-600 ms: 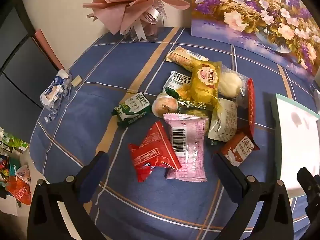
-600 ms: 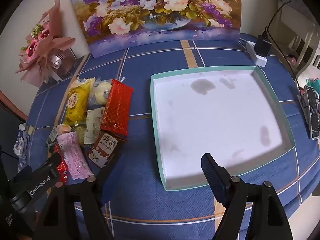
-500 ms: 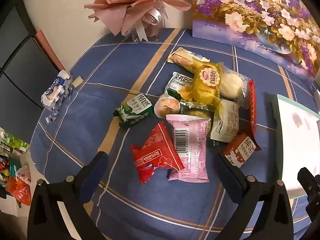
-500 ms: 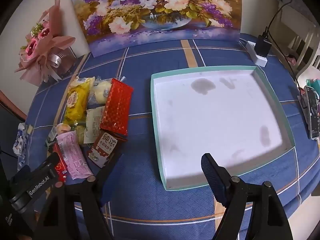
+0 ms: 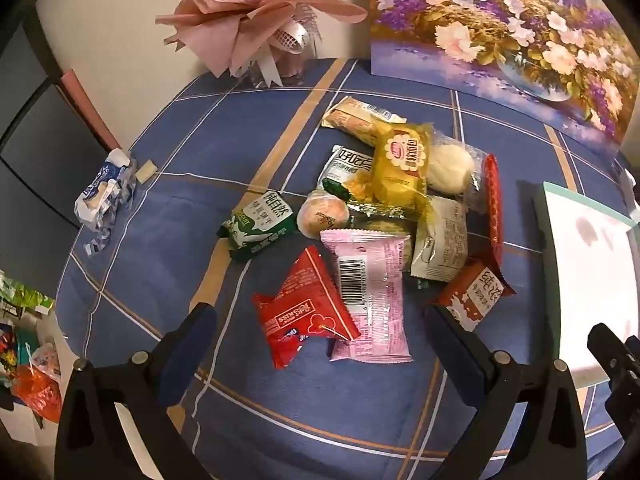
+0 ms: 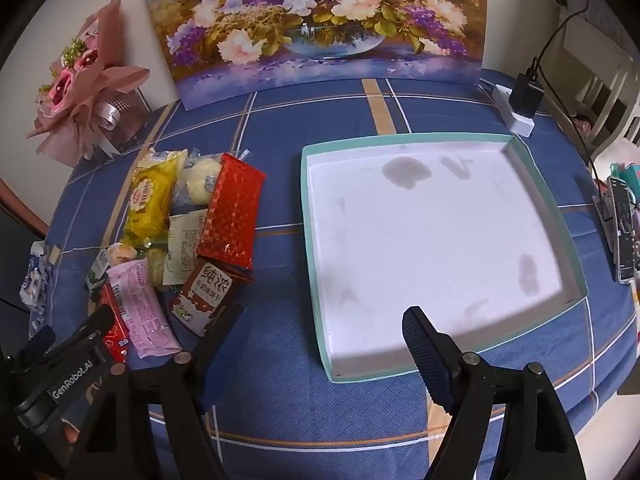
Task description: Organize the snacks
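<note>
We are working at a table under a blue plaid cloth (image 5: 192, 184), with a flower painting (image 6: 316, 20) propped against the wall behind it. The snacks lie in one loose heap on the cloth, left of the teal-rimmed tray (image 6: 440, 136), which holds nothing yet; none has been moved in. Nearest our left gripper (image 5: 320, 344) are the red wafer packet (image 5: 304, 312) and the pink packet (image 5: 370, 292), the red one lapping over the pink one's edge. Beyond them sit a green milk-biscuit packet (image 5: 258, 226), a round pink-wrapped cake (image 5: 323, 216), a yellow cake packet (image 5: 402, 164) and a brown biscuit packet (image 5: 474, 294), stacked and overlapping.

We judge these wrappers light, crinkly and slick, with soft or brittle contents, so a gentle pinch across the padded middle of a packet should hold better than a grab at a sealed fin, which may slip. The red wafer packet looks easiest to take first: it lies on top, at the heap's near edge, between our spread fingers.

Our left gripper hovers released over the near packets, holding nothing. Our right gripper (image 6: 316, 332) is likewise spread wide and empty, above the cloth at the tray's near left corner.

Around us, a pink bouquet (image 5: 248, 12) stands at the far left, a crumpled blue-and-white wrapper (image 5: 106, 186) lies near the left edge, and a power strip with charger (image 6: 524, 104) sits beyond the tray.
</note>
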The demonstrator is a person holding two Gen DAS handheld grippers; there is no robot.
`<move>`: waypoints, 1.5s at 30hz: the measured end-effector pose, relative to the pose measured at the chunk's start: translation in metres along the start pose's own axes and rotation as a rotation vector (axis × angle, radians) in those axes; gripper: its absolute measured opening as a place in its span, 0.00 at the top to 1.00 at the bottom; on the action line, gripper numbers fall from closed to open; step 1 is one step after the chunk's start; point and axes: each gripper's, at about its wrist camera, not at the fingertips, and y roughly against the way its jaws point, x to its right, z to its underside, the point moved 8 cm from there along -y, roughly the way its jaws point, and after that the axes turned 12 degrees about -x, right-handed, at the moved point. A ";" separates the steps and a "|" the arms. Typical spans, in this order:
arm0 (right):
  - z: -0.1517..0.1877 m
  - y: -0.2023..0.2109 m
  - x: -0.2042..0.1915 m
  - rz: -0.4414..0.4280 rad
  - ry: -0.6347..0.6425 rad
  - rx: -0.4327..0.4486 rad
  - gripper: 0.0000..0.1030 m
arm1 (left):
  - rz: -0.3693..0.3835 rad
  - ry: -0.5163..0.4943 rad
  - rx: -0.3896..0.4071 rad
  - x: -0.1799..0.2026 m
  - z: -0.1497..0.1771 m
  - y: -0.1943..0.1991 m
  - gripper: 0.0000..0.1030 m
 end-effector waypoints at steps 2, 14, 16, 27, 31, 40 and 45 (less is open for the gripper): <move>0.000 0.000 0.000 0.001 0.001 0.000 0.21 | 0.003 -0.003 0.001 0.000 0.000 0.001 0.00; 0.000 0.000 0.000 0.007 0.004 -0.002 0.21 | 0.009 -0.023 0.001 0.004 0.000 0.002 0.00; 0.000 0.000 0.000 0.007 0.004 -0.002 0.21 | 0.009 -0.023 0.002 0.004 0.000 0.002 0.00; 0.000 0.000 0.001 0.003 0.003 -0.004 0.21 | 0.009 -0.025 0.002 0.004 0.000 0.002 0.00; 0.000 0.000 0.000 -0.001 -0.001 -0.006 0.21 | 0.009 -0.025 0.003 0.004 0.000 0.002 0.00; 0.001 -0.002 -0.001 -0.008 -0.003 -0.011 0.21 | 0.008 -0.025 0.003 0.005 0.000 0.002 0.00; 0.000 -0.002 -0.001 -0.002 -0.001 -0.005 0.21 | 0.008 -0.024 0.003 0.005 0.000 0.002 0.00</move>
